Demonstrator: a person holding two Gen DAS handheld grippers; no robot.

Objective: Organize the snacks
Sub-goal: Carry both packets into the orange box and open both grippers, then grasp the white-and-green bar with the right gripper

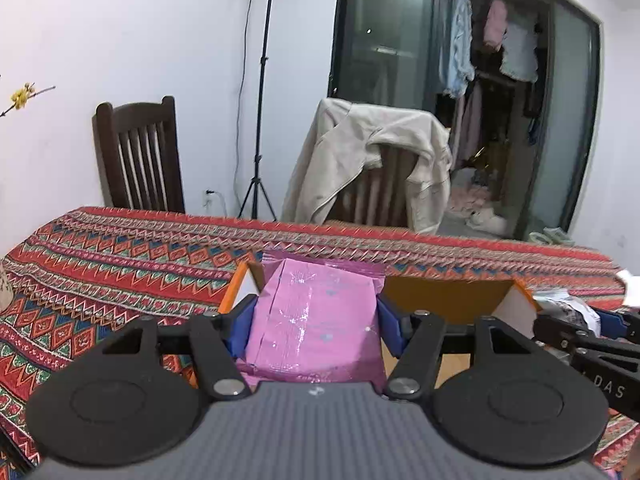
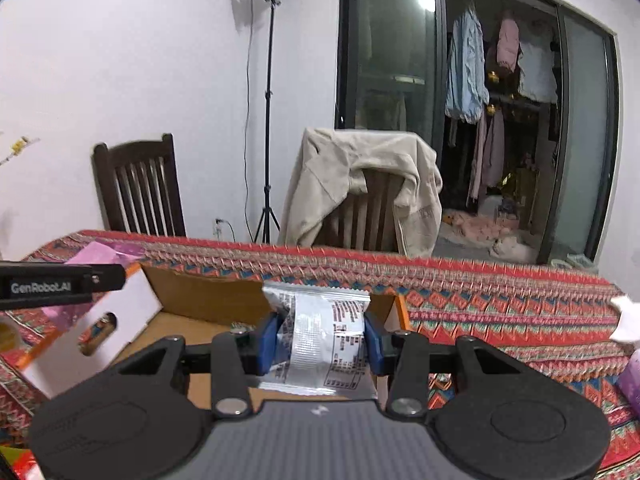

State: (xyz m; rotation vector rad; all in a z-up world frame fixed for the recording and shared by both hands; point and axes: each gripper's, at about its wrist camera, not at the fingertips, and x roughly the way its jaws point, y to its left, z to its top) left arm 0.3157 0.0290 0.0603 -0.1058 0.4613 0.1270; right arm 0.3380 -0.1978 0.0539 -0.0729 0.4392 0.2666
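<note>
Left tongs (image 1: 316,320) grasp a glossy pink plastic snack packet (image 1: 316,316) at centre frame; right tongs (image 2: 320,340) grasp a silver printed foil sachet (image 2: 324,344) above an open brown cardboard box (image 2: 208,300) on the patterned red bench (image 2: 500,308).

Left gripper (image 1: 316,328) and right gripper (image 2: 320,338), fingers clamped, side by side.

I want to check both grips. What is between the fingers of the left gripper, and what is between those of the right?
Left wrist view: a pink snack packet fills the left gripper. Right wrist view: a silver printed packet fills the right gripper.
</note>
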